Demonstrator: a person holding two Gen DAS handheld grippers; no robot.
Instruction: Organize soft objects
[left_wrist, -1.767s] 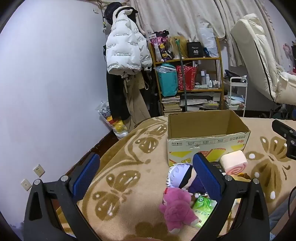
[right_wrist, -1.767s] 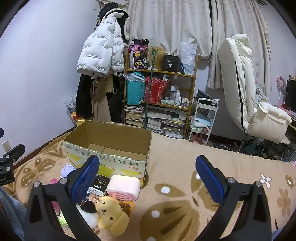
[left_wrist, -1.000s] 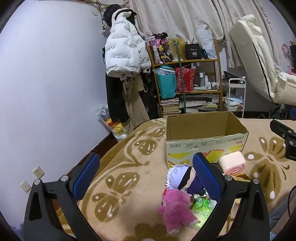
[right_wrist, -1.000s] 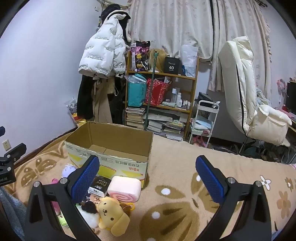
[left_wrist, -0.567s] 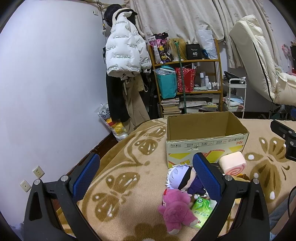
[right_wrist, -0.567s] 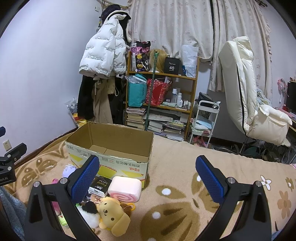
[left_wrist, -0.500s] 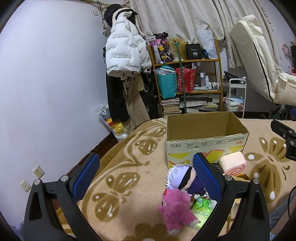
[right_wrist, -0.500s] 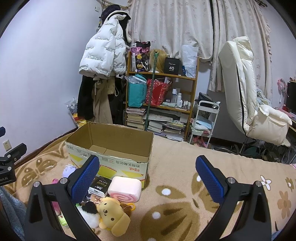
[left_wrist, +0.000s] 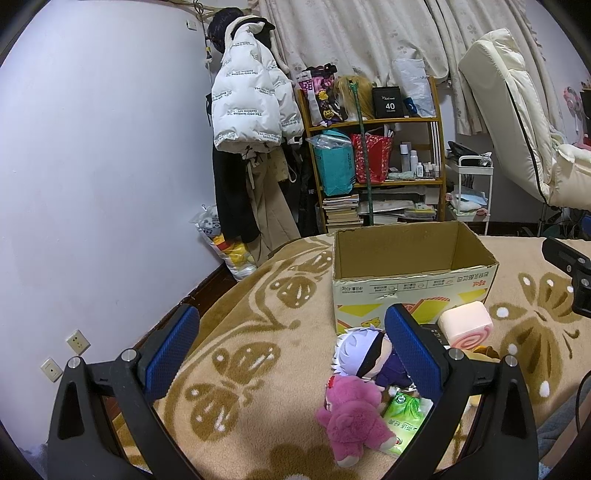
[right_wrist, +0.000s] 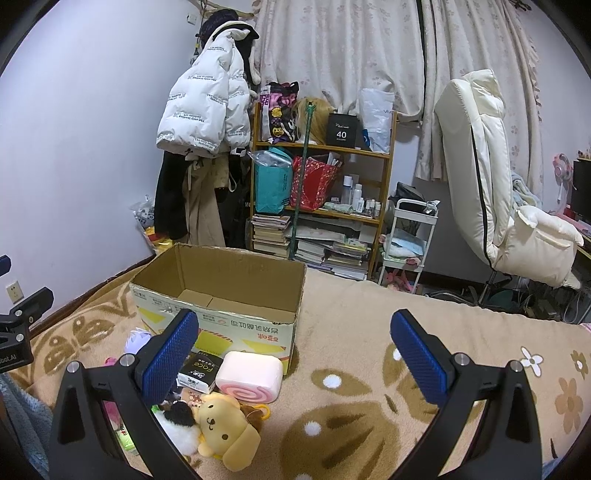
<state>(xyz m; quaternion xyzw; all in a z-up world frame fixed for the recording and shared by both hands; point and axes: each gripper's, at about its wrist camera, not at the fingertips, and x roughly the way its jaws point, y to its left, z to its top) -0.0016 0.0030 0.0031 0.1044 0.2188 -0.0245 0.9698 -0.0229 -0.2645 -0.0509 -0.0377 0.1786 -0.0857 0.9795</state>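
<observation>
An open, empty cardboard box (left_wrist: 410, 284) (right_wrist: 221, 295) stands on a tan patterned blanket. In front of it lie soft toys: a pink plush (left_wrist: 351, 417), a white-haired doll (left_wrist: 360, 354), a pink swirl-roll cushion (left_wrist: 467, 323) (right_wrist: 249, 374), a yellow dog plush (right_wrist: 221, 430) and a black-and-white plush (right_wrist: 177, 424). My left gripper (left_wrist: 291, 347) is open and empty, above the blanket left of the toys. My right gripper (right_wrist: 295, 347) is open and empty, above the blanket right of the toys.
A green tissue pack (left_wrist: 402, 417) and a black packet (right_wrist: 199, 369) lie among the toys. A cluttered wooden shelf (right_wrist: 321, 199), hanging coats (right_wrist: 203, 147), a white cart (right_wrist: 406, 240) and a cream recliner (right_wrist: 491, 184) stand behind the blanket.
</observation>
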